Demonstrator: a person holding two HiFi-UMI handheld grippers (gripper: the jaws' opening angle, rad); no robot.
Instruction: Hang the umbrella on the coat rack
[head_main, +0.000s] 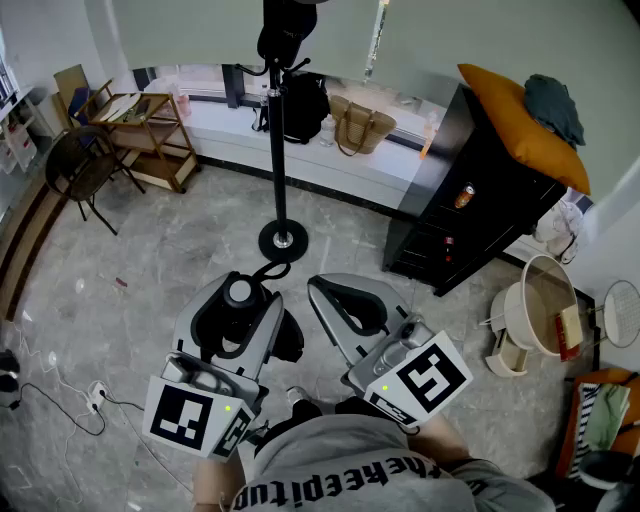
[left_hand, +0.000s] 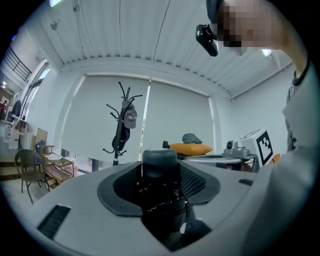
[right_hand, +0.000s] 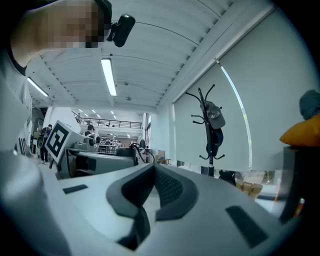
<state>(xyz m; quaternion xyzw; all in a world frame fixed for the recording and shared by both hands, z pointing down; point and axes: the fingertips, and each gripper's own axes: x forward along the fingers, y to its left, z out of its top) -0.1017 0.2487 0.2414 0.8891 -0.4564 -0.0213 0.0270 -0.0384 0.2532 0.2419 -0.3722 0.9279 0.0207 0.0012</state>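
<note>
The black coat rack (head_main: 276, 150) stands ahead on its round base, with a cap and a dark bag hung at its top. It also shows in the left gripper view (left_hand: 121, 125) and the right gripper view (right_hand: 210, 127). A folded black umbrella (left_hand: 160, 170) sits upright between the jaws of my left gripper (head_main: 236, 303), which is shut on it. Its round end (head_main: 238, 292) and strap loop (head_main: 272, 271) stick out above the jaws. Beside it, my right gripper (head_main: 346, 300) is shut with nothing in it, and its pads (right_hand: 165, 185) meet at the tip.
A black cabinet (head_main: 470, 200) with an orange cushion (head_main: 520, 125) stands to the right. A wooden cart (head_main: 150, 135) and a chair (head_main: 85, 170) are at the left. Bags (head_main: 360, 125) lie on the window ledge. White bins (head_main: 535, 310) sit at the right, cables (head_main: 80, 400) at the left.
</note>
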